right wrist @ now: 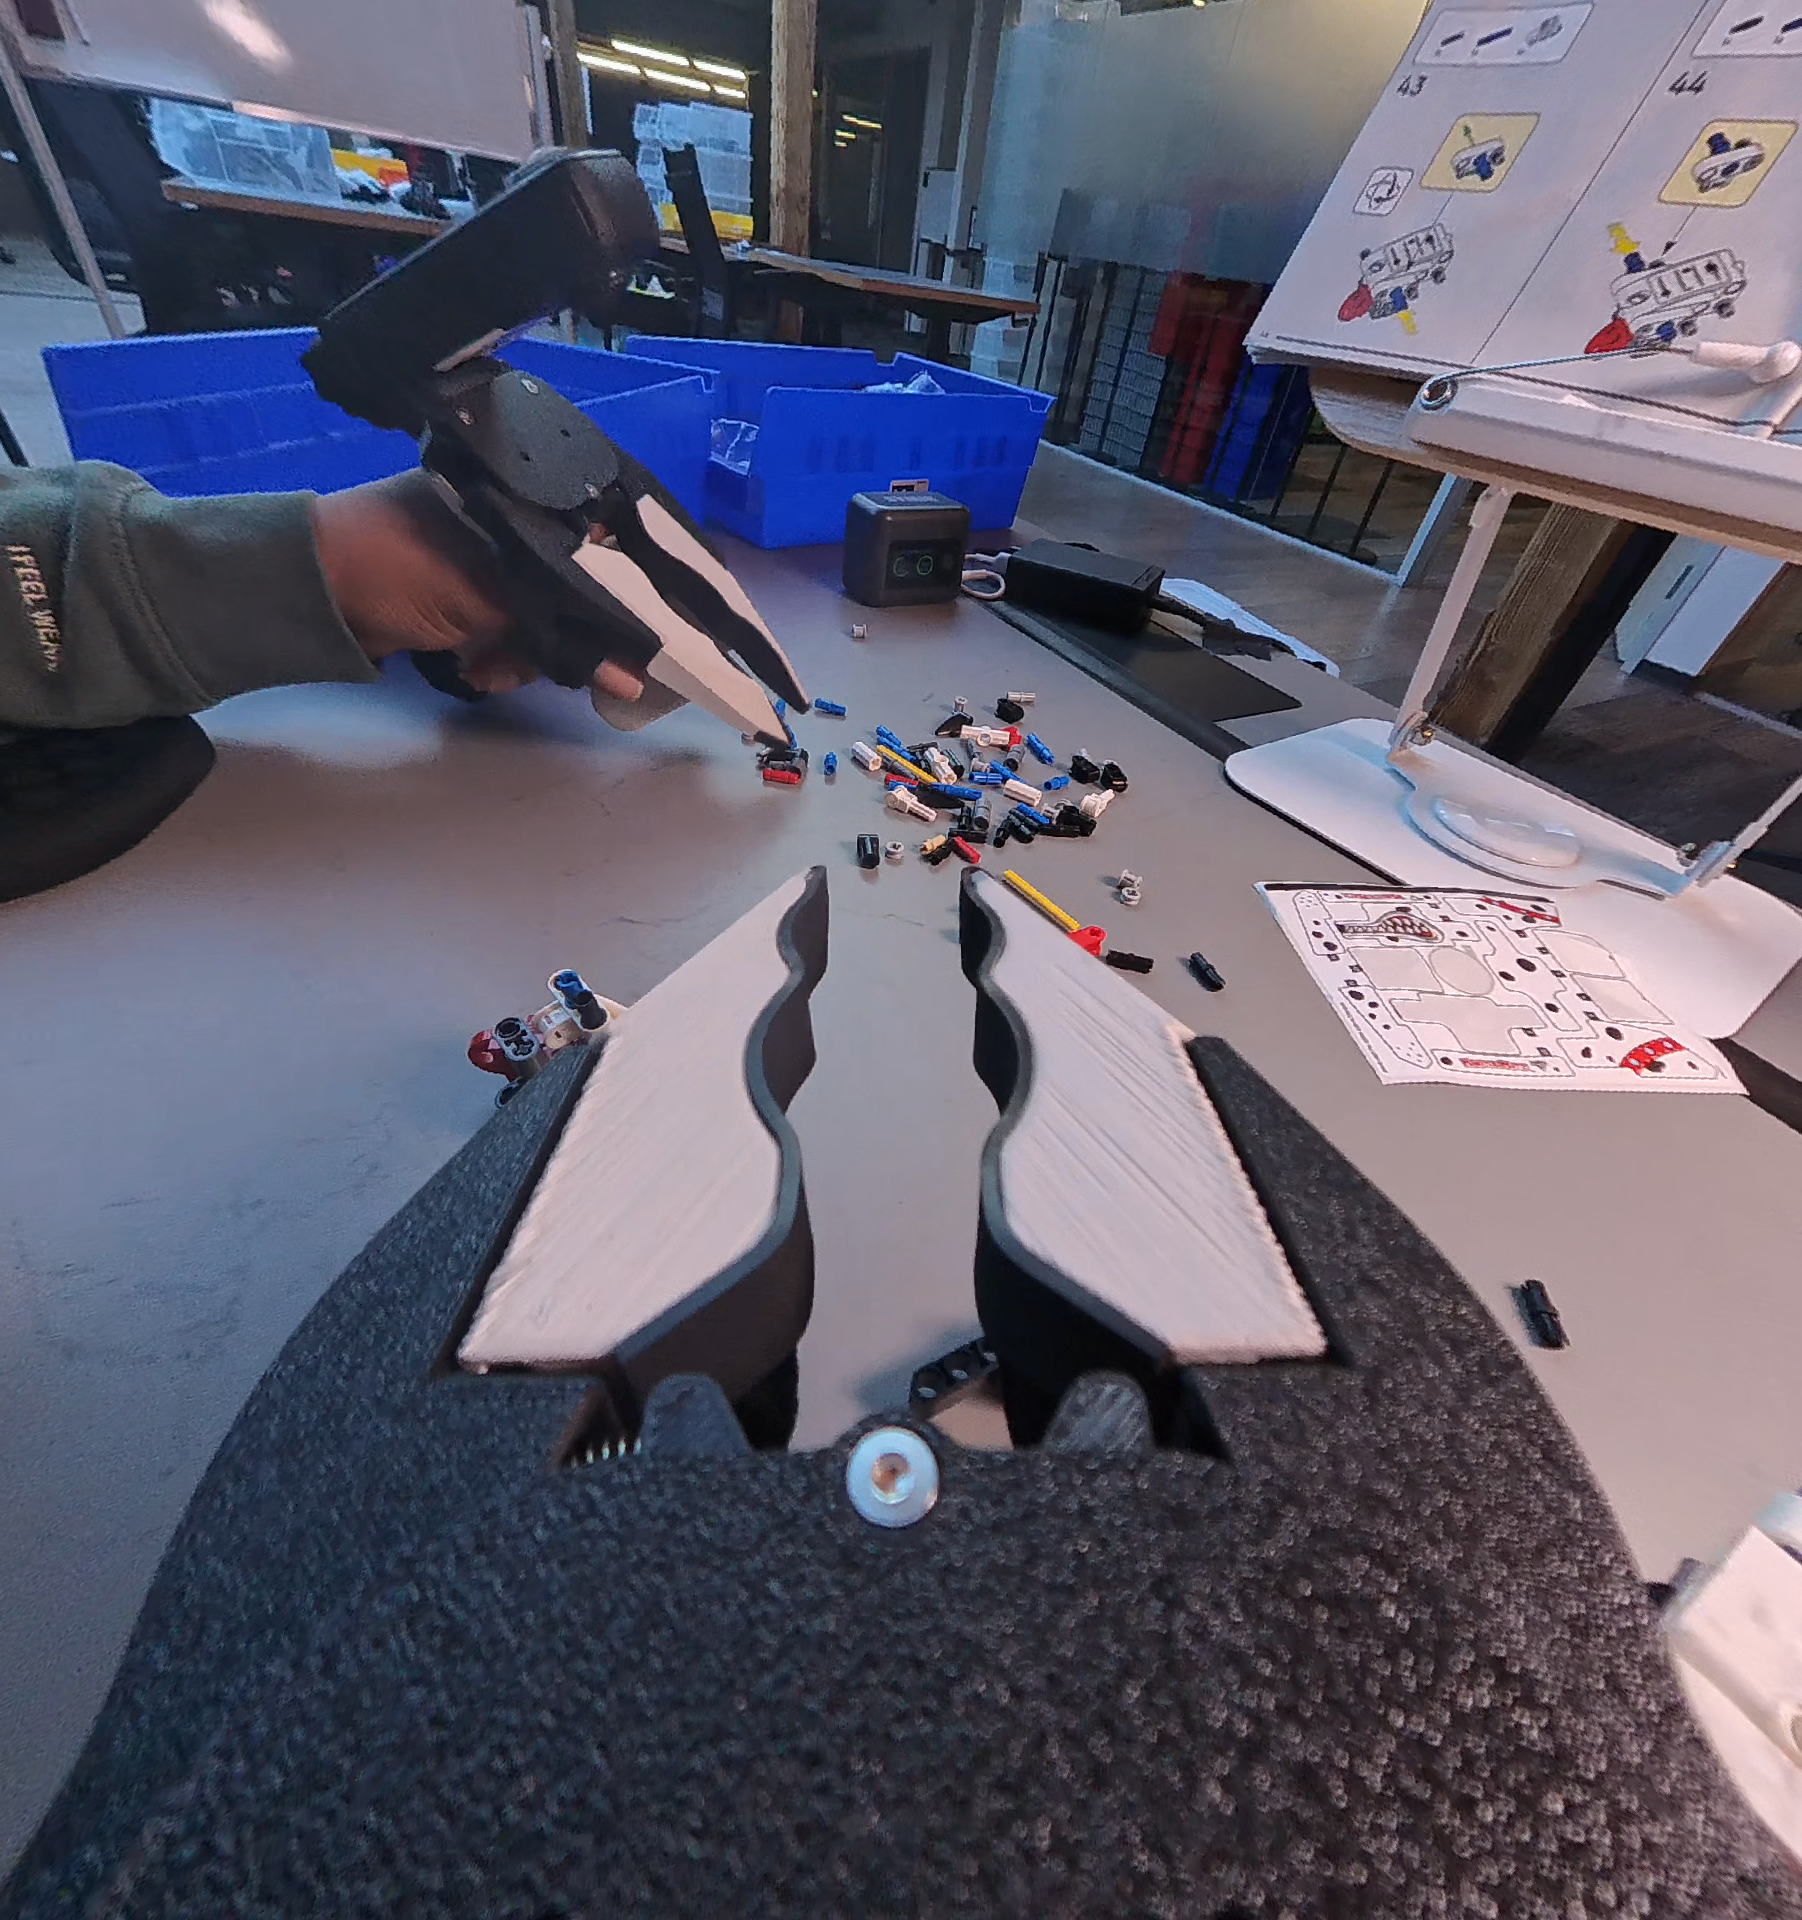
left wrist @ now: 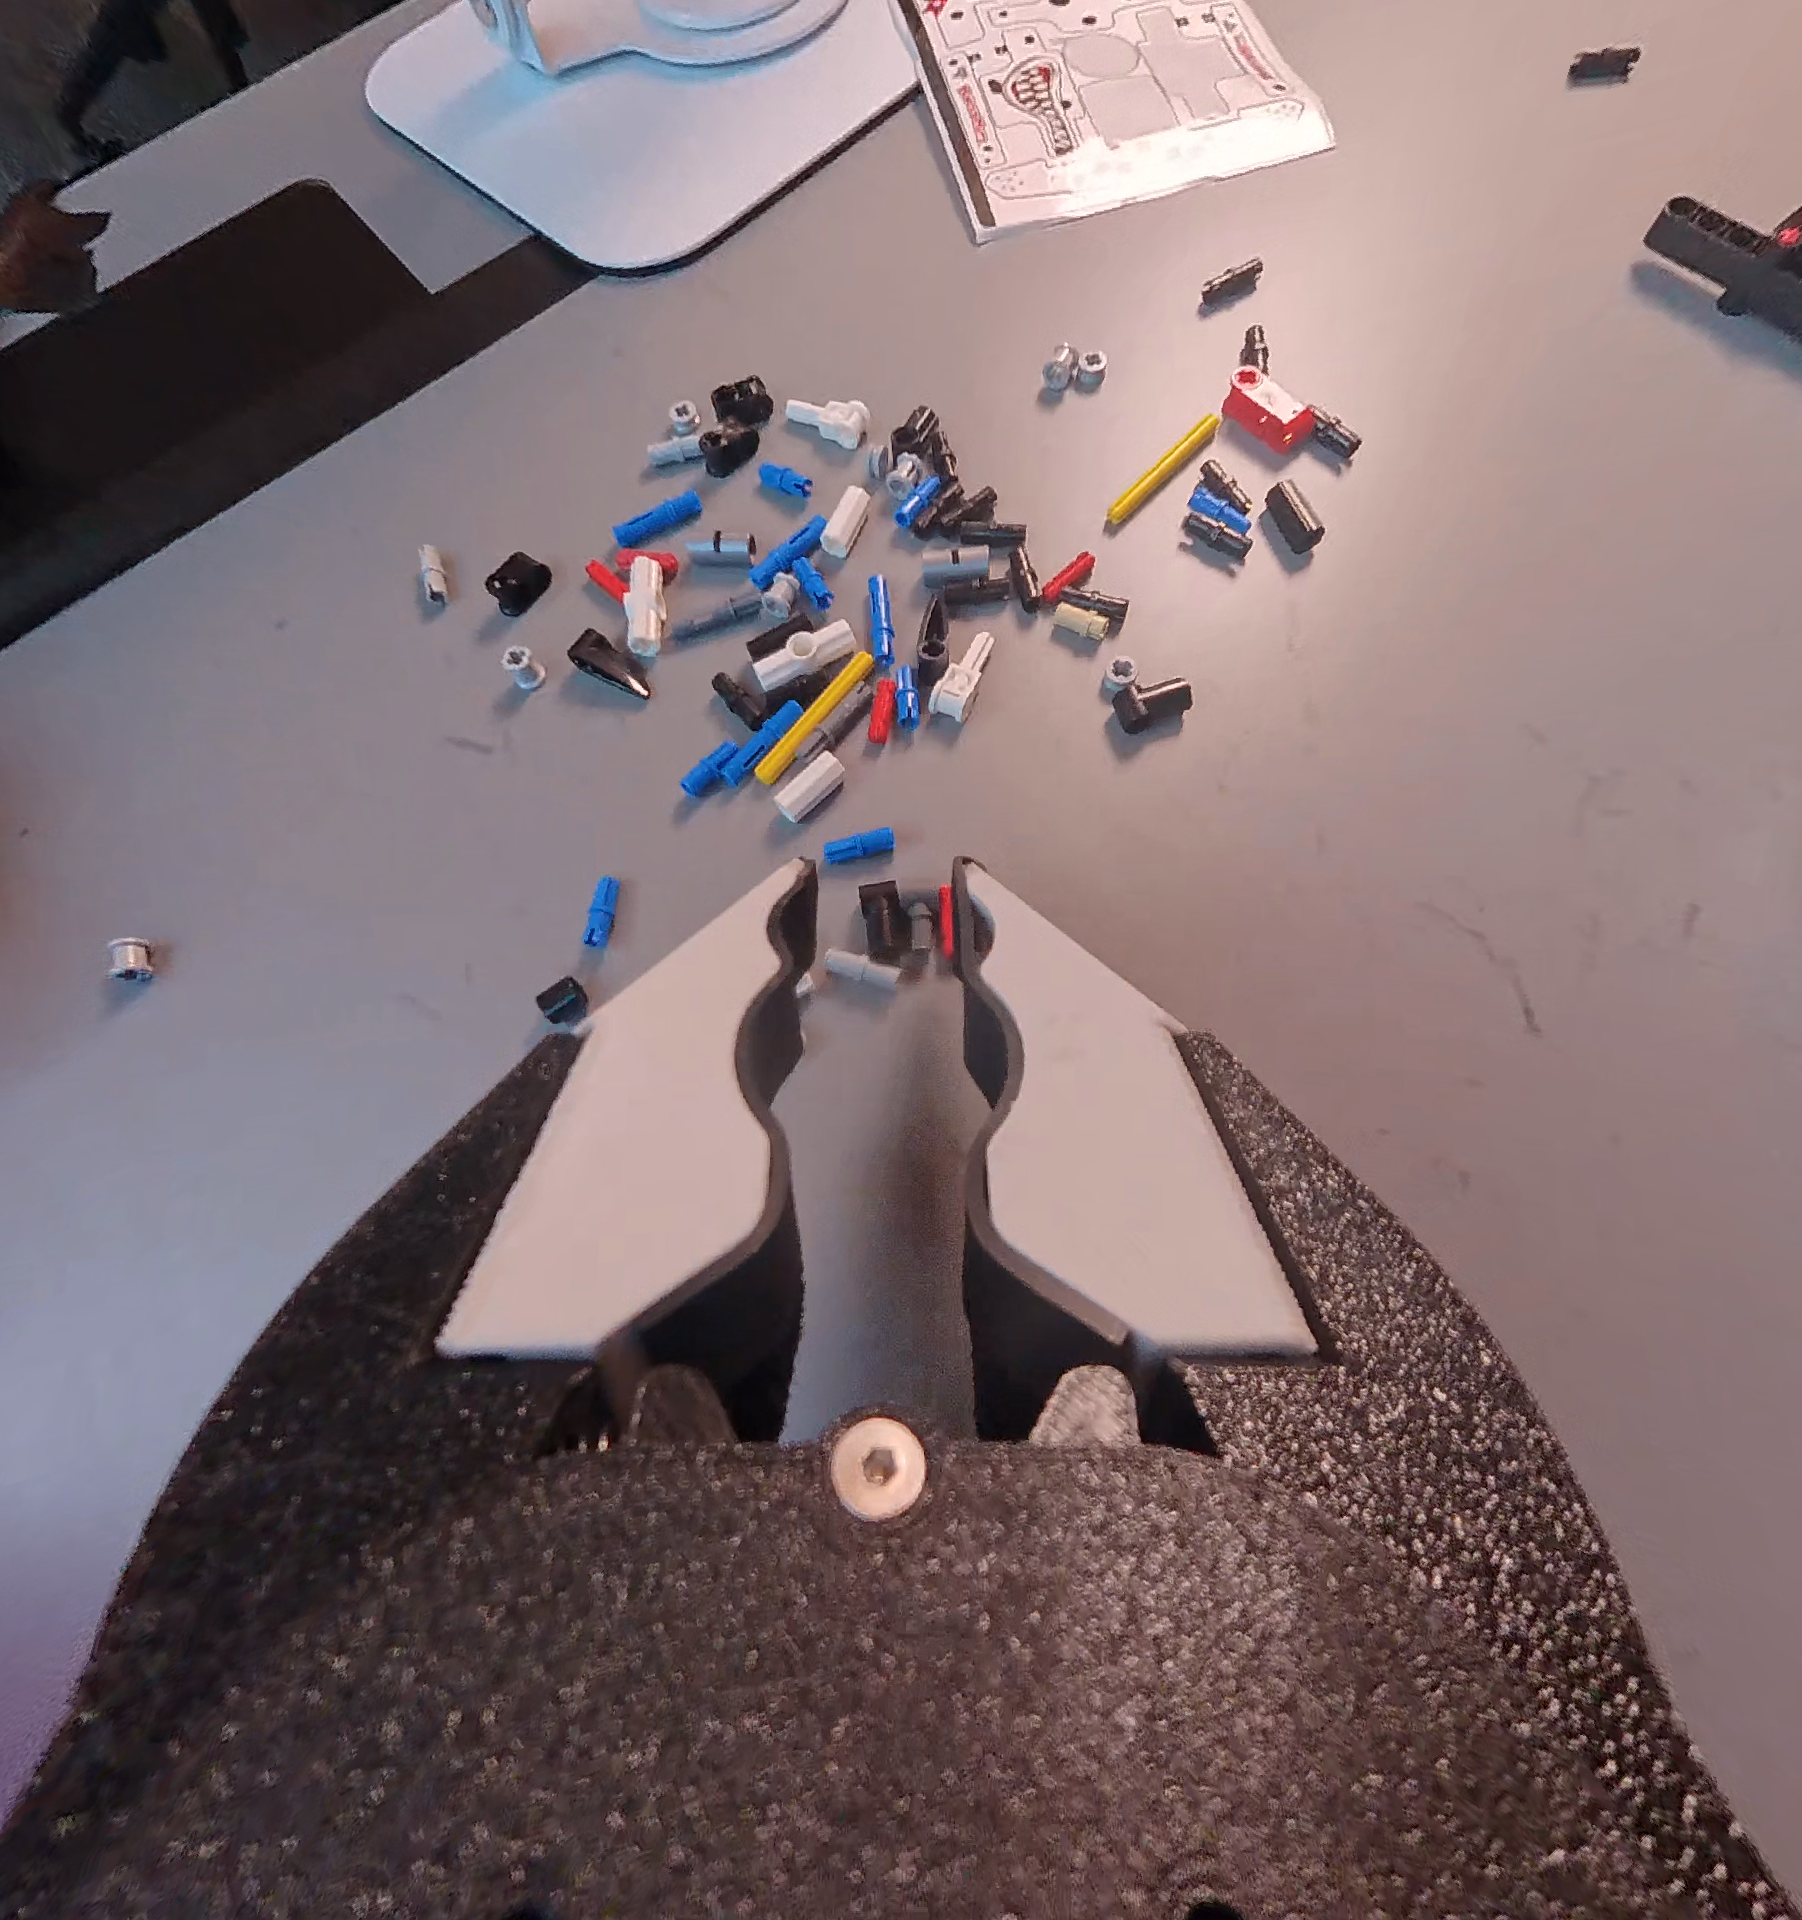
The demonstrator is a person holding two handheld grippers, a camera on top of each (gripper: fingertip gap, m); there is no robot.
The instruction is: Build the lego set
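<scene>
Left gripper (left wrist: pixel 884 883) parted, empty, tips over three small pins (left wrist: pixel 902 925) at frame centre. Right gripper (right wrist: pixel 894 894) parted, empty. Loose lego pieces (left wrist: pixel 824 592) scattered mid-frame: two yellow axles (left wrist: pixel 1162 470), one red block (left wrist: pixel 1266 407). One sticker sheet (left wrist: pixel 1115 94) upper right.

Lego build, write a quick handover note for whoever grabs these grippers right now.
Left gripper: open, tips down at the near edge of the loose parts pile, around a few small pins; nothing gripped.
Right gripper: open, empty, above bare table.
Partial assembly lies beside the right gripper's left finger. Sticker sheet and open manual to the right.
Done: some sub-assembly. Left: pick a pin and continue building.
</scene>
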